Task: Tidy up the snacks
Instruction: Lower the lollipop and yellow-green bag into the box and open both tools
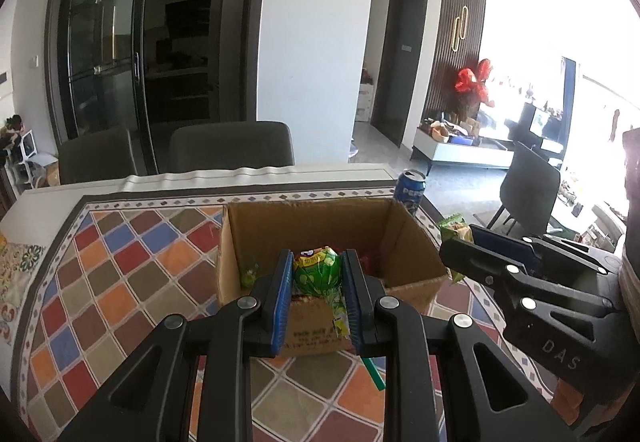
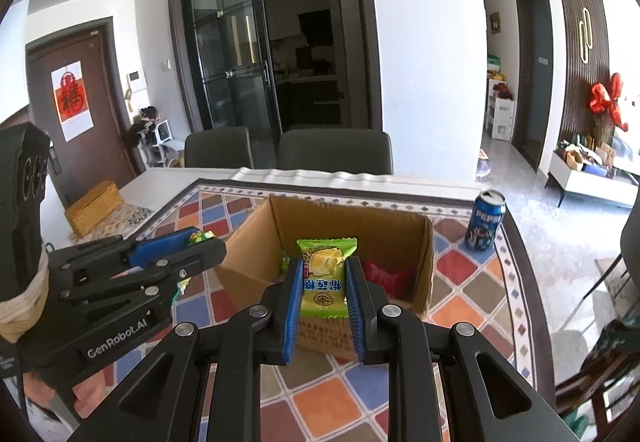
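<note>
The cardboard box sits open on the table with the bright squares; a red packet and some green snacks already lie inside the box. Beside the box stands a blue can. The left gripper is clamped on a green snack bag, held over the box's near edge; the right gripper is clamped on a green candy packet there too. Both probably still need dropping in; the can may be left.

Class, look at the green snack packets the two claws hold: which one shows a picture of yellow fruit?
The flat light-green packet in the right claw. The left claw holds a darker, crumpled green packet without it.
</note>
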Motion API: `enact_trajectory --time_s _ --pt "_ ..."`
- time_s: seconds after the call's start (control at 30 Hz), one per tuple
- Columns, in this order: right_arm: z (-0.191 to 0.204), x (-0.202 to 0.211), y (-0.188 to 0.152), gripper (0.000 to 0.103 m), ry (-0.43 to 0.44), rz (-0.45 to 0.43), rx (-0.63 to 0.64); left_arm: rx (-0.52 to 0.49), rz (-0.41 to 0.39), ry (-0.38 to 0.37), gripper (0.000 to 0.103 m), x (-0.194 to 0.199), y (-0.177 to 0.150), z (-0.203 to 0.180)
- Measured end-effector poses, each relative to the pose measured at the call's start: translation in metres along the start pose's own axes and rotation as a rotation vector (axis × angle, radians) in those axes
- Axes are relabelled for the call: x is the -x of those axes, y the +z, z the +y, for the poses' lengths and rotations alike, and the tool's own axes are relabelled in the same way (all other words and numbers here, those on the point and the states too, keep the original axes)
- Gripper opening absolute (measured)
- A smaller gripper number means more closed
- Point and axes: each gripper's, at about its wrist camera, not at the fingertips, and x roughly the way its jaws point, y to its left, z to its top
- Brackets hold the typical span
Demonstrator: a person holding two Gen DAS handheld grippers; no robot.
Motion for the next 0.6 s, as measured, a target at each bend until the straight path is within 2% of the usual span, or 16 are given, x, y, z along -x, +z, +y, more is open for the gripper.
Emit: enact_trajectory --time_s 0.33,0.6 --pt "-0.012 -0.035 0.027 0.022 0.0 0.055 -0.008 0.0 0.066 0.02 0.025 -0.039 0.031 0.014" --pt "-0.023 -0.066 0.04 0.022 -0.024 0.118 -0.03 -0.013 0.123 0.049 0.025 -0.071 0.043 0.017"
